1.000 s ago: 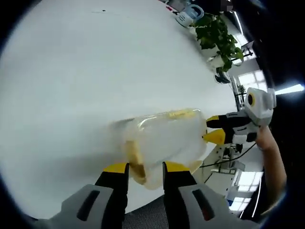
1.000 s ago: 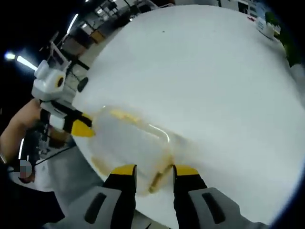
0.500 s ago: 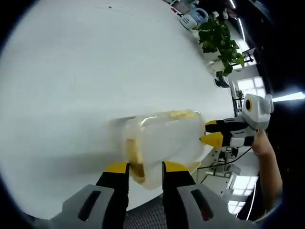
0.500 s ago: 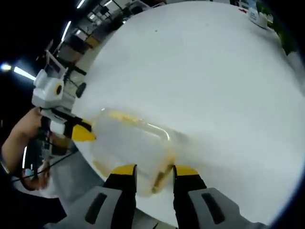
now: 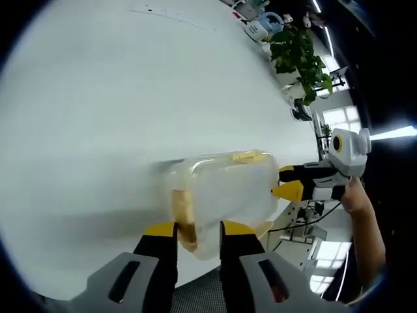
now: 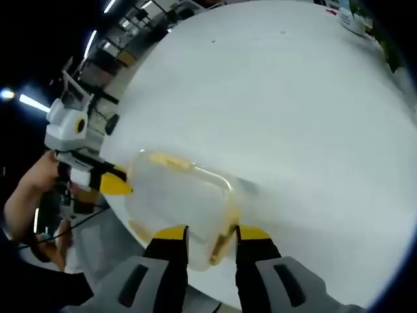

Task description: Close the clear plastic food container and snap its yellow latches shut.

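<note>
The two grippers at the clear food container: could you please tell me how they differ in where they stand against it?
The left gripper stands at one short end of the container, straddling a yellow latch. The right gripper stands at the opposite end, straddling the other latch. Both have yellow-tipped jaws standing apart, and the lid is on.

Both views look down from close above the white bench (image 5: 130, 98) edge, facing each other from opposite ends of the clear container (image 5: 221, 189). They share it, and each catches the opposite gripper beyond it.

Container (image 5: 221, 195) near end behind gripper (image 5: 197, 228) tips — latch state unclear.
</note>
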Motion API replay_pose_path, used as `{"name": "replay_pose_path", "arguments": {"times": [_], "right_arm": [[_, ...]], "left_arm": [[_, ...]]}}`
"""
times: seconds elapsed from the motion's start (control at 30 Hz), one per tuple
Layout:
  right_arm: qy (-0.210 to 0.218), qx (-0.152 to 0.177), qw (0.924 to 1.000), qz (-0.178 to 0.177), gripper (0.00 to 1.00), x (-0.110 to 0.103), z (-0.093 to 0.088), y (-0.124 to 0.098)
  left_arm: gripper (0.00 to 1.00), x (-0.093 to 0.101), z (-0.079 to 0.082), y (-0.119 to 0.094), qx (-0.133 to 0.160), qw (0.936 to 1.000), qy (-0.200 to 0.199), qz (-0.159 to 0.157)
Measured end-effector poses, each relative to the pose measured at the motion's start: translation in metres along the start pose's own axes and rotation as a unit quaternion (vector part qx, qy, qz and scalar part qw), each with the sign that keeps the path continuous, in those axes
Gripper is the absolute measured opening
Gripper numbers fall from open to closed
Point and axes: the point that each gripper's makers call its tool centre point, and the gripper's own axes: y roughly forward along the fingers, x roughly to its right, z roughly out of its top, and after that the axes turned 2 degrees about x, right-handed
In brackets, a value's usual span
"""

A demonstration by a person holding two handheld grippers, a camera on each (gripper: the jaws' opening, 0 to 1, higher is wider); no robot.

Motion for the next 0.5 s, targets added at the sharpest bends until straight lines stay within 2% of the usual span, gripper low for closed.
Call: {"name": "replay_pose_path", "arguments": {"times": [0.03, 0.13, 0.17, 0.2, 0.27, 0.3, 0.5], "right_arm": [[-0.007, -0.006, 0.9999, 0.004, 0.24, 0.003, -0.003, -0.001], [-0.012, -0.003, 0.9999, 0.007, 0.24, 0.002, -0.002, 0.0], [-0.01, -0.005, 0.9999, 0.006, 0.24, 0.001, -0.001, 0.001], [-0.013, -0.009, 0.9999, 0.001, 0.24, 0.001, -0.001, 0.001], [-0.021, -0.017, 0.9996, -0.003, 0.25, -0.003, -0.001, 0.003], [-0.027, -0.02, 0.9994, -0.007, 0.25, -0.004, -0.002, 0.004], [-0.021, -0.016, 0.9997, -0.004, 0.26, -0.003, -0.003, 0.003]], "left_arm": [[0.21, 0.0, 0.0, 0.0, -0.001, 0.9999, -0.01, -0.003], [0.21, 0.001, 0.0, 0.002, -0.002, 1.0, -0.004, -0.003], [0.19, 0.007, 0.001, 0.003, 0.003, 0.9997, -0.004, -0.024], [0.19, 0.001, -0.001, -0.001, 0.001, 0.9995, -0.029, -0.008], [0.19, -0.001, -0.004, -0.004, -0.001, 0.9993, -0.03, -0.022], [0.19, 0.0, -0.005, -0.006, 0.002, 0.9998, -0.01, -0.02], [0.21, -0.001, -0.007, -0.009, 0.008, 0.9996, -0.016, -0.022]]}}
